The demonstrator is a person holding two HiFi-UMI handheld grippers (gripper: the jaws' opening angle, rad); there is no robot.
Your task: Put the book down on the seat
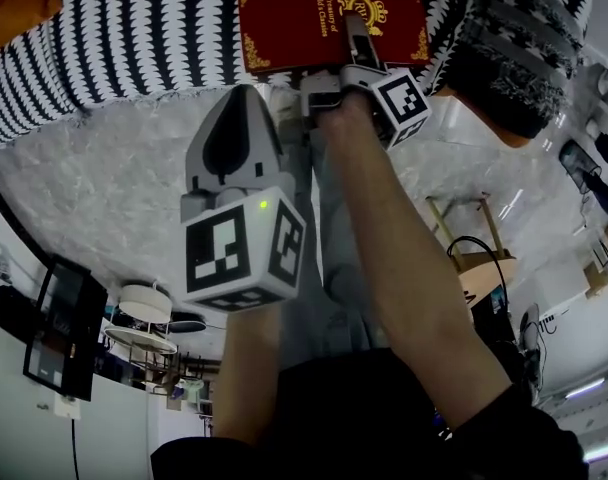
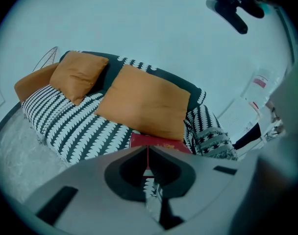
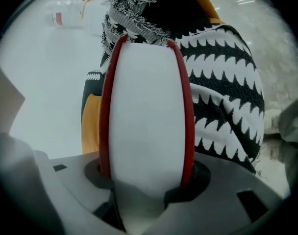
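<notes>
I have open seat (image 2: 75, 126) left of the book (image 2: 159, 142); orange cushions (image 2: 144, 102) crowd behind, and the draped armrest (image 2: 212, 133) blocks the right.

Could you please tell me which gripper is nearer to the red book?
Right. The right gripper has the book between its jaws; the left gripper hovers short of it, jaws together.

**Book** (image 1: 294, 18), red cover, head view: gold title reading "A Treasury of World Classics". It is set beside a gold crowned crest whose letters cannot be made out. The gold ornament in the cover's corners carries no lettering.

**Bottle** (image 3: 57, 17), right gripper view: red label, its print too small to read.
</notes>
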